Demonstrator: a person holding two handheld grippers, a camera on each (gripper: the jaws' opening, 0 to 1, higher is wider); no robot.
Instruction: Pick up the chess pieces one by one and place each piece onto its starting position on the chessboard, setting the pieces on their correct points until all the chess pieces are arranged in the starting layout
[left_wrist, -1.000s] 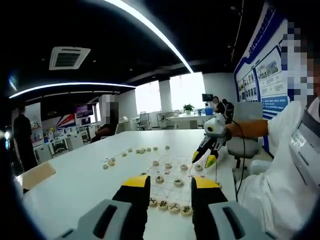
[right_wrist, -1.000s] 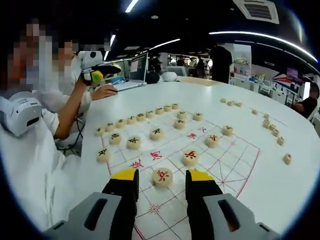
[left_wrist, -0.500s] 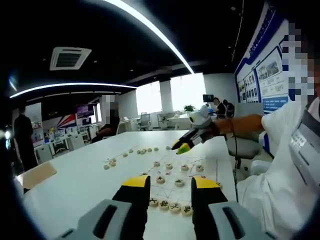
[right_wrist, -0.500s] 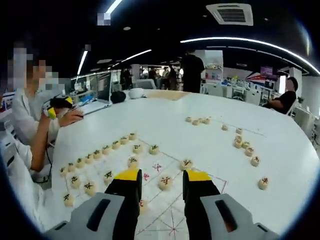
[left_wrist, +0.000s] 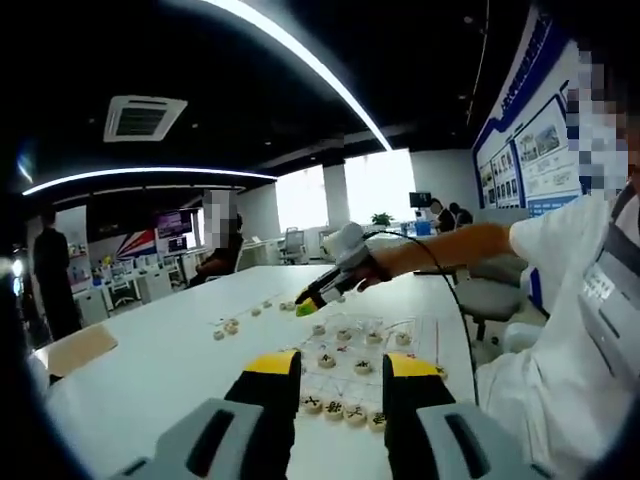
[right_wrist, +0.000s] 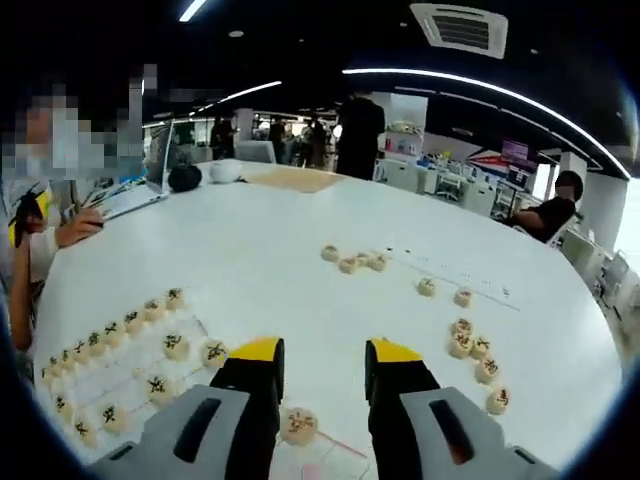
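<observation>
The chessboard lies on a white table, with round wooden pieces in a near row and more on its lines. My left gripper hovers open before the board, holding nothing. My right gripper reaches in from the right, low over the board's far edge. In the right gripper view, my right gripper is open and looks out past the board's corner. One red-marked piece lies on the table below its jaws. Loose pieces lie ahead in a small cluster and a scatter.
The white table stretches far beyond the board. A laptop and a dark object sit at its far left edge. People stand or sit beyond it, one in black. More loose pieces lie left of the board.
My right gripper has swung from over the board's near side out across it toward the loose pieces beyond. The left gripper has held still.
</observation>
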